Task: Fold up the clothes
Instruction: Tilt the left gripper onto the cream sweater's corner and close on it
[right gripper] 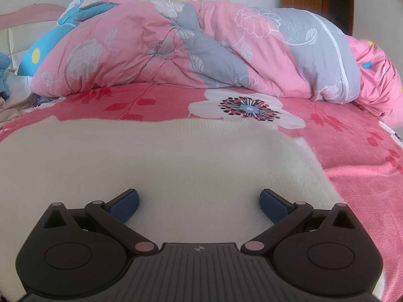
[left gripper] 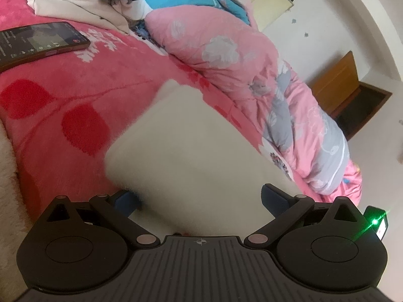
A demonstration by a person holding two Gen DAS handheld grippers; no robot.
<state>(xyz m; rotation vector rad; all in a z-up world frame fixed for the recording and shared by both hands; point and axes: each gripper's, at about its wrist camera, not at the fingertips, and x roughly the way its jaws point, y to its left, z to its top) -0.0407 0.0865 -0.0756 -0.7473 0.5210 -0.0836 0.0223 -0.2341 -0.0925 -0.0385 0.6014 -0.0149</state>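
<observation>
In the left wrist view, a phone [left gripper: 40, 42] with a lit screen lies at ten o'clock on the pink floral blanket [left gripper: 75, 105] that covers the bed. A pale garment heap [left gripper: 73, 2] sits beyond it at eleven o'clock, and a rolled pink and grey quilt [left gripper: 252, 75] runs from twelve o'clock down to three o'clock. The left gripper [left gripper: 199, 198] has its jaws spread wide; a blurred fold of the cream sweater [left gripper: 191, 136] lies between and over the blue pads [left gripper: 274, 197], but they are not closed on it.

In the right wrist view, the cream sweater [right gripper: 151, 161] lies flat on the pink floral blanket [right gripper: 352, 176], filling the frame from nine o'clock across the centre, its far edge straight. The right gripper [right gripper: 199, 203] rests low over it with its jaws released and wide, gripping nothing. The quilt [right gripper: 201, 50] is piled along the back from eleven to two o'clock, well apart from the sweater.
</observation>
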